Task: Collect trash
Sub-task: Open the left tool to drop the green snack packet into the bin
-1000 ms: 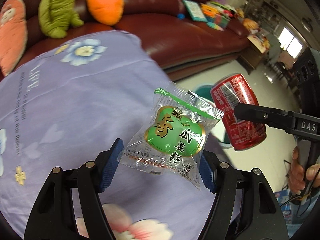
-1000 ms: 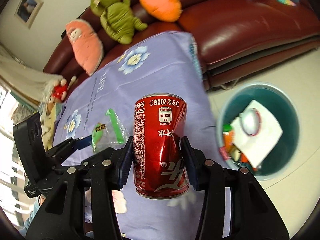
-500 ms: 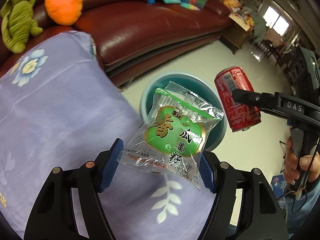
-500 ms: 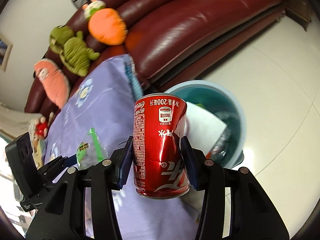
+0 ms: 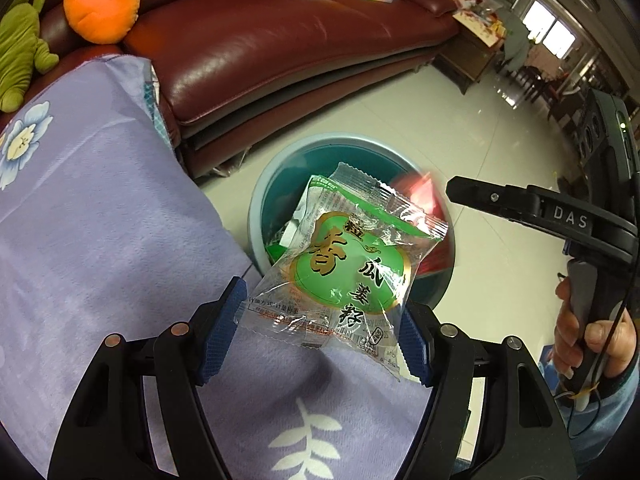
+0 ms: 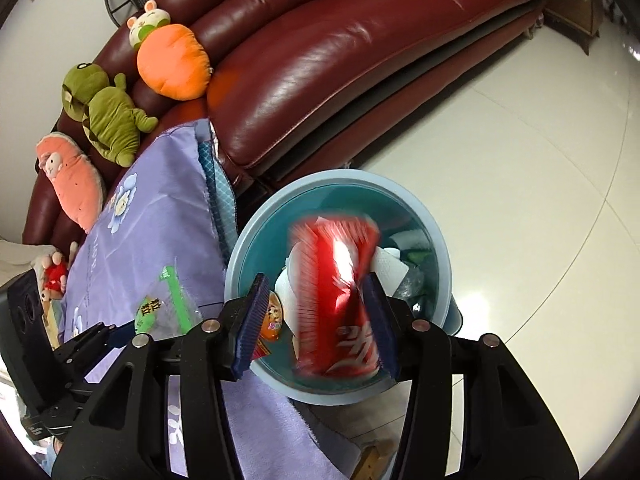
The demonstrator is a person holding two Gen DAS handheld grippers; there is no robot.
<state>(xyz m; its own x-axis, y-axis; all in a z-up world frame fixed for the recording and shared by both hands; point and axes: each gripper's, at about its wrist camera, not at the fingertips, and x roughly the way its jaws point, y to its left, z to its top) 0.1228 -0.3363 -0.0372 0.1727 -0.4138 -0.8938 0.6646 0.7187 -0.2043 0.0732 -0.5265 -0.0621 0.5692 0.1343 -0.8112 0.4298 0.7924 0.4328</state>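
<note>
Left gripper (image 5: 316, 336): fingers closed on the packet's two side edges, holding it off the cloth.
Packet (image 5: 348, 268): clear wrapper with a green label, tilted, held out past the cloth's edge and in front of the bin; in the right wrist view it shows at the left, over the cloth.
Right gripper (image 6: 316, 320): fingers opening, with the can between them; the left pad stands clear of it, and whether the right pad touches it I cannot tell.
Can (image 6: 336, 300): red, blurred, over the bin's mouth.
Bin (image 6: 436, 240): blue, round, on the floor just beside the cloth; paper and wrappers lie inside.
Cloth (image 5: 100, 216): purple with flowers, spread over the bench.
Sofa (image 6: 320, 52): dark red leather behind the bin, with plush toys at its left end.
Hand (image 5: 588, 336): grips the right gripper's handle at the right edge of the left wrist view.
</note>
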